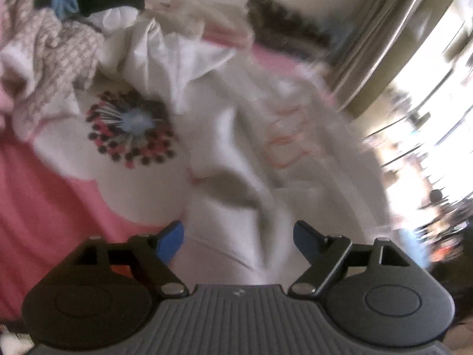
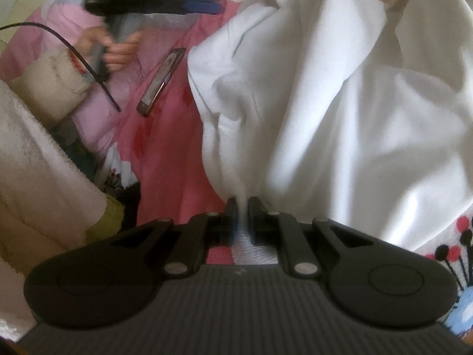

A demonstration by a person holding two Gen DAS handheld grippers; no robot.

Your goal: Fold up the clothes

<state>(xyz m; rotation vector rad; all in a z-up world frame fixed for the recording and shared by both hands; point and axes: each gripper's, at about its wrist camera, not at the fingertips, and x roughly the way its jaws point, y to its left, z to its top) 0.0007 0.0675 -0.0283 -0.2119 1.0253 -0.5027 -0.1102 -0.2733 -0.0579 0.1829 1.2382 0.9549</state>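
Black right gripper with ribbed grey body and silver screws; left gripper has blue fingertips; cream sleeve at left.

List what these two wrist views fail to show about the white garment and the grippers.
- Left wrist view: motion blur smears the pink lettering on the white cotton garment.
- Right wrist view: the right gripper hides the pinched edge.
- Right wrist view: the black left gripper is blurred.

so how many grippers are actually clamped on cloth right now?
1. The right gripper is shut on the white garment. The left gripper is open above the garment, holding nothing.
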